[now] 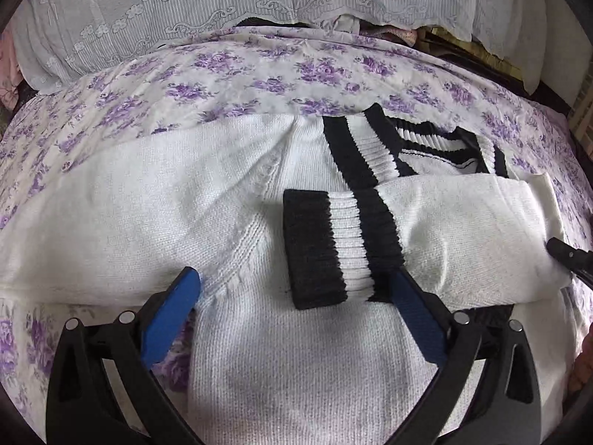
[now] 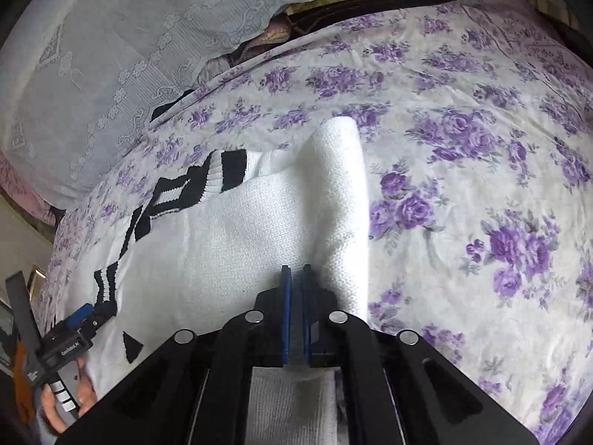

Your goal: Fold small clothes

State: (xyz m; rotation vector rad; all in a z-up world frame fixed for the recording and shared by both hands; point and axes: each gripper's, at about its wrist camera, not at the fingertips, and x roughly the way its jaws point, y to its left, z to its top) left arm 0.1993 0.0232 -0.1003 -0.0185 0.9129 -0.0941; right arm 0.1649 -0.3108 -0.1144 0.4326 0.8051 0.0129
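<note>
A white knit sweater (image 1: 155, 200) with black-and-white ribbed trim lies flat on a purple floral bedsheet (image 1: 259, 74). One sleeve (image 1: 463, 230) is folded across the body; its black-and-white cuff (image 1: 333, 248) rests on the chest. My left gripper (image 1: 292, 285) is open, its blue fingers (image 1: 170, 315) low over the sweater on either side of the cuff. My right gripper (image 2: 295, 270) has its blue pads closed together, resting on the folded sleeve (image 2: 259, 237) near the shoulder fold; whether cloth is pinched cannot be seen. The right gripper's tip also shows in the left wrist view (image 1: 563, 252).
White lace-trimmed pillows (image 1: 185, 11) lie along the head of the bed. Dark bedding and a bed frame edge (image 2: 370, 3) lie behind them. The floral sheet (image 2: 481, 185) spreads to the right of the sweater. The left gripper and hand show in the right wrist view (image 2: 70, 345).
</note>
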